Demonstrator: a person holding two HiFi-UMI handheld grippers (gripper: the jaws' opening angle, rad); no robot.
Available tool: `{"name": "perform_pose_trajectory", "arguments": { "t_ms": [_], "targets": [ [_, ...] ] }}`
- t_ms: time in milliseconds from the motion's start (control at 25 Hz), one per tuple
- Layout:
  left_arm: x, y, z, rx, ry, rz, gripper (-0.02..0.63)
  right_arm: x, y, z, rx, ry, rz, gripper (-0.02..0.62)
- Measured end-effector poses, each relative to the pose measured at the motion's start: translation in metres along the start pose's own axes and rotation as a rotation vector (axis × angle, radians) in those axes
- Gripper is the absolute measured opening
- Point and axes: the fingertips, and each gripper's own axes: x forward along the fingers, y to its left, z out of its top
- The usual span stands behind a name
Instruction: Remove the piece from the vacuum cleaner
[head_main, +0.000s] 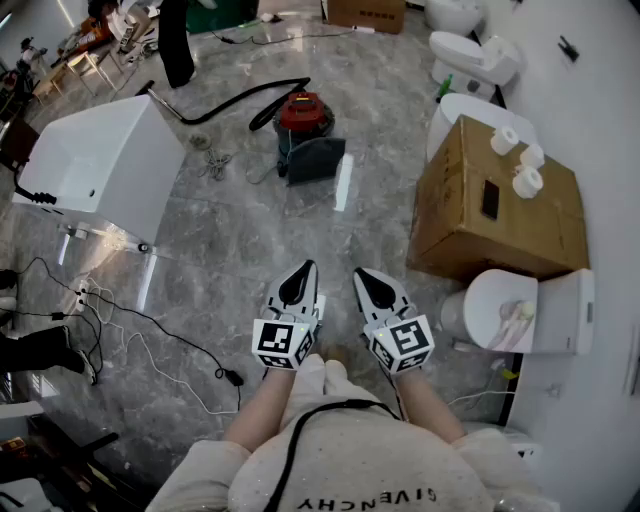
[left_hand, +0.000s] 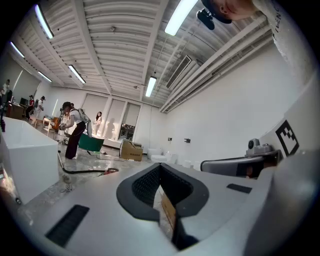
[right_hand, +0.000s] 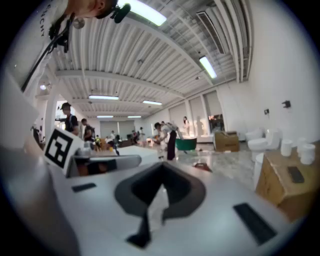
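Both claws are pressed together with nothing pinched: left claw (head_main: 299, 278) and right claw (head_main: 369, 283) are held side by side, low in front of the person, tips pointed forward over the marble floor (head_main: 240, 240). Vacuum cleaner (head_main: 304, 112) is seen well ahead on the floor, red top, black hose (head_main: 235, 100) trailing off to the left; a dark flat part (head_main: 315, 160) is leaned against its near side, touching it. Which piece is meant by the task cannot be told from here; the dark part is judged the likely one. Task judged not started, an approach is needed first. Risks: loose cables (head_main: 150, 335) are spread on the floor to the left, so a foot could be snagged if the path drifts that way; the vacuum could be dragged or tipped if the piece is pulled with one claw and the body is not braced by the other; the hose could be tugged along. Containers: cardboard box (head_main: 470, 235) at right is closed, contents not visible; three white rolls (head_main: 527, 182) and a dark flat item (head_main: 490, 200) are set on its top. Green tub (left_hand: 90, 143) is seen far off in the left gripper view, contents not visible
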Motion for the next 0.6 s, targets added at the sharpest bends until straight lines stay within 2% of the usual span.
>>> {"name": "perform_pose_trajectory", "arguments": {
  "t_ms": [600],
  "targets": [
    [0.006, -0.018, -0.021, -0.034, -0.008, 0.040, 0.021, -0.008, -0.012, -0.013, -0.046, 0.022, 0.031, 0.014]
  ]
}}
